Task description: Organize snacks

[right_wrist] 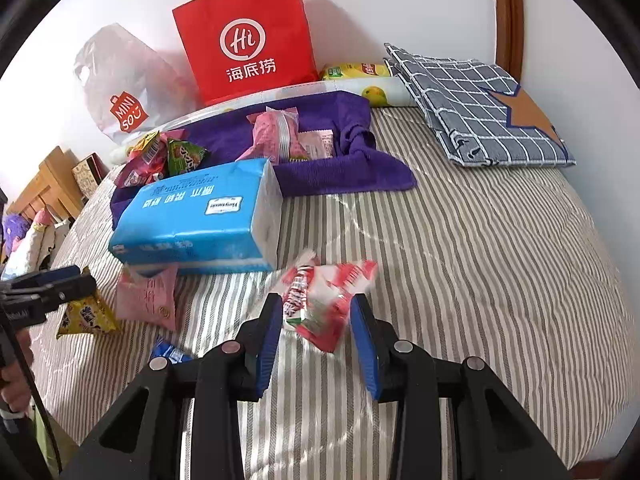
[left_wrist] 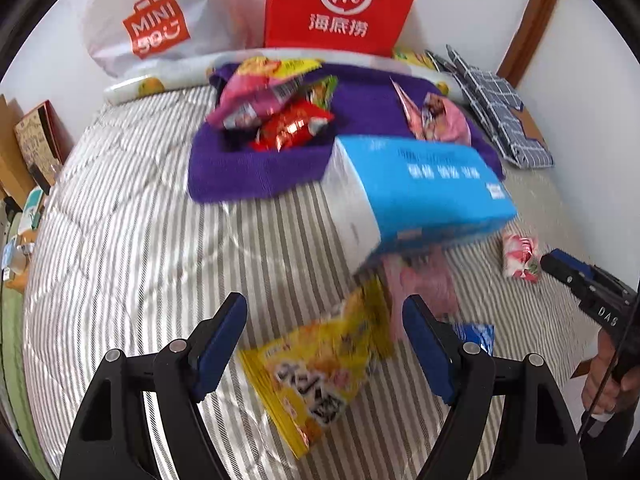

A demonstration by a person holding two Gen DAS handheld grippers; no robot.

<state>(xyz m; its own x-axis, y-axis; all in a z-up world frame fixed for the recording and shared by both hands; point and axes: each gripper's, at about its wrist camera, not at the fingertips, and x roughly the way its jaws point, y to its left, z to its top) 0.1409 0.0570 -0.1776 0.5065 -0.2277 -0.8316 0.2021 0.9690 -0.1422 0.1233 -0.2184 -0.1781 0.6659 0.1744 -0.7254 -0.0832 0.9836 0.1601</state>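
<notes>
A purple cloth bin (left_wrist: pixel 256 168) (right_wrist: pixel 344 172) at the back of the striped bed holds several snack packs (left_wrist: pixel 276 108) (right_wrist: pixel 280 136). My left gripper (left_wrist: pixel 324 316) is open above a yellow snack pack (left_wrist: pixel 320 364), which also shows in the right wrist view (right_wrist: pixel 86 316). My right gripper (right_wrist: pixel 316 312) is open around a red-and-white snack pack (right_wrist: pixel 320 304) lying on the bed; that pack shows in the left wrist view too (left_wrist: pixel 520 256). A pink pack (right_wrist: pixel 148 296) (left_wrist: pixel 424 280) and a small blue pack (right_wrist: pixel 168 354) (left_wrist: pixel 476 334) lie between them.
A blue tissue box (left_wrist: pixel 424 188) (right_wrist: pixel 200 216) lies in front of the bin. A red paper bag (right_wrist: pixel 248 36) (left_wrist: pixel 344 4) and a white Miniso bag (right_wrist: pixel 124 88) (left_wrist: pixel 156 28) stand against the wall. A folded checked cloth (right_wrist: pixel 480 108) lies at the right.
</notes>
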